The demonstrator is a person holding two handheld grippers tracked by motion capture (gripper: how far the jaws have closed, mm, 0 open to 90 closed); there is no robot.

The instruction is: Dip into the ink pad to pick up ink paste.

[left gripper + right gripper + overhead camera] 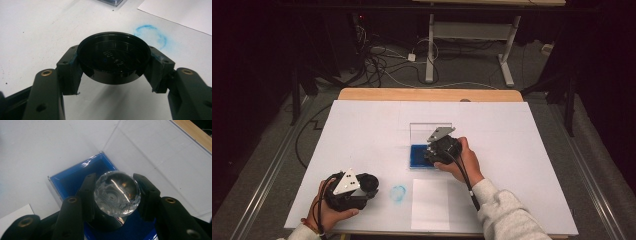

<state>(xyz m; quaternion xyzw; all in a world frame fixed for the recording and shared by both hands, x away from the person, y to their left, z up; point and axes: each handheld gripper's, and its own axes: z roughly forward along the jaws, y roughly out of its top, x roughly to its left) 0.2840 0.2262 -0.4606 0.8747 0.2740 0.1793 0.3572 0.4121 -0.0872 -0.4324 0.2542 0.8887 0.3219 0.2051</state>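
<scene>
Your left tongs (113, 72) are clamped on a round black cap (113, 58) over the white worktop (362, 130) near a blue smudge (151, 35), while your right tongs (116, 195) grip a faceted glass knob (117, 193) above the blue-lined clear box (72, 178).

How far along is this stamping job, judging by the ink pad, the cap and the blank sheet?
Done: black cap off, clamped in the left gripper; ink pad case open; a blue ring mark on the table. In hand: right gripper holds the clear-knobbed stamp over the pad. Left: the paper sheet looks unmarked.
</scene>
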